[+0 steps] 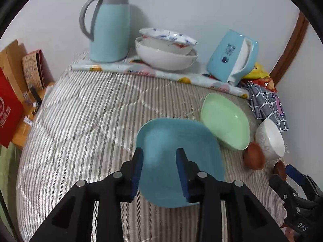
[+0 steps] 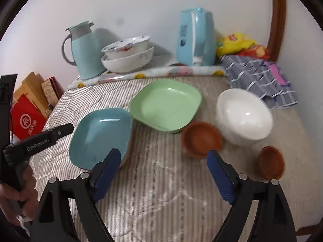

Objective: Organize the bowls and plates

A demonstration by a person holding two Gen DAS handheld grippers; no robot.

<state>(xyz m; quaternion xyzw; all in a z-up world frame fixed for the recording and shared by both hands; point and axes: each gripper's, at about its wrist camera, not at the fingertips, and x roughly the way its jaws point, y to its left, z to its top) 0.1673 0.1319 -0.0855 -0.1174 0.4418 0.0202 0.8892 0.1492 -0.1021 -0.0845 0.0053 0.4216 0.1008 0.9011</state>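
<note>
A blue square plate (image 1: 177, 157) (image 2: 101, 135) lies on the striped quilt, its right edge against a green square plate (image 1: 226, 121) (image 2: 165, 104). My left gripper (image 1: 160, 171) hovers over the blue plate, its pads apart and touching nothing. Right of the green plate stands a white bowl (image 2: 244, 117) (image 1: 270, 139). Two small brown bowls (image 2: 201, 139) (image 2: 271, 162) sit in front of it. My right gripper (image 2: 163, 173) is wide open above bare quilt, and the nearer brown bowl lies just past its right fingertip. Stacked white bowls (image 1: 167, 50) (image 2: 127, 54) rest at the back.
A light-blue thermos jug (image 1: 109, 26) and a blue tissue pack (image 1: 232, 56) stand by the wall on a patterned mat. A checked cloth (image 2: 260, 78) and yellow snack bags (image 2: 236, 42) fill the back right corner. Red and brown boxes (image 1: 8, 111) lean at the left.
</note>
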